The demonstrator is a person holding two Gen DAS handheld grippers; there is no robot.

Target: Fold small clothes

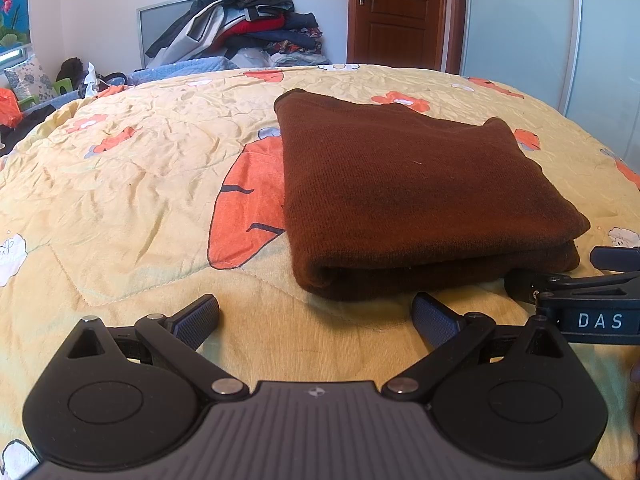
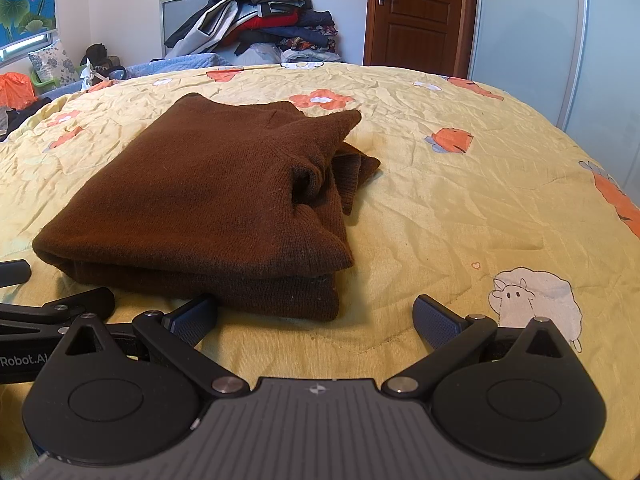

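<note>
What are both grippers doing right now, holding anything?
Left gripper: open, holding nothing, just short of the folded brown sweater.
Right gripper: open, holding nothing, at the sweater's near edge.

Bright even daylight, sharp focus, strong fisheye bending at edges.

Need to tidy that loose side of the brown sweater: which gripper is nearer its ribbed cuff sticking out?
Right. The right gripper sits at the sweater's near corner on the side of the cuff. The left gripper faces the opposite, neatly folded end.
</note>
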